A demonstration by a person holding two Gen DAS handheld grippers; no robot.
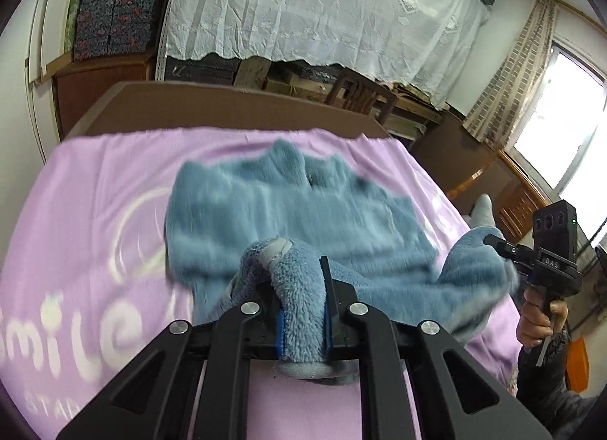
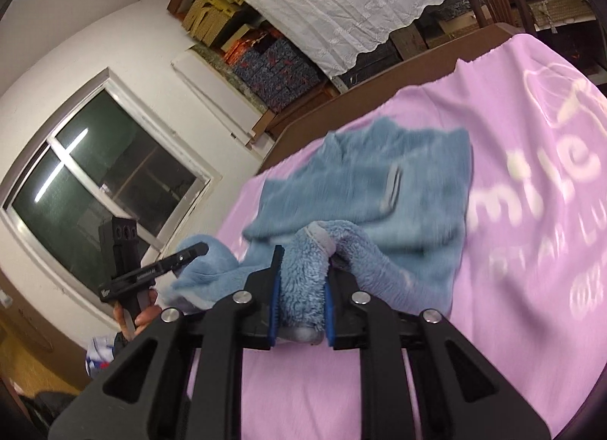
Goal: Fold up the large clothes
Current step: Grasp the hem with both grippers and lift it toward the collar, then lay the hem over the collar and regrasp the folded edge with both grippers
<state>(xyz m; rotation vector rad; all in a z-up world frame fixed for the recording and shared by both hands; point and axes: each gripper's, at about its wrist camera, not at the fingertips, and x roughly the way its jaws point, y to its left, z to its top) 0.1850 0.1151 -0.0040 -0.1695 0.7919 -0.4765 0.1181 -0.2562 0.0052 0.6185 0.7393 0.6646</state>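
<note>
My left gripper (image 1: 303,307) and right gripper (image 2: 299,299) each clamp the blue fleece (image 1: 288,212) on the blanket (image 1: 95,182), lifted mid-fold, unfinished.

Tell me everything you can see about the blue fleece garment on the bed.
The blue fleece garment looks soft, fluffy and thick, with a pale grey trim at its edges. Most of it lies spread on the purple blanket, its far edge rumpled and blurred. Two near corners are lifted: the left gripper is shut on one bunched fold, and the right gripper is shut on another. What kind of garment it is cannot be told.
</note>
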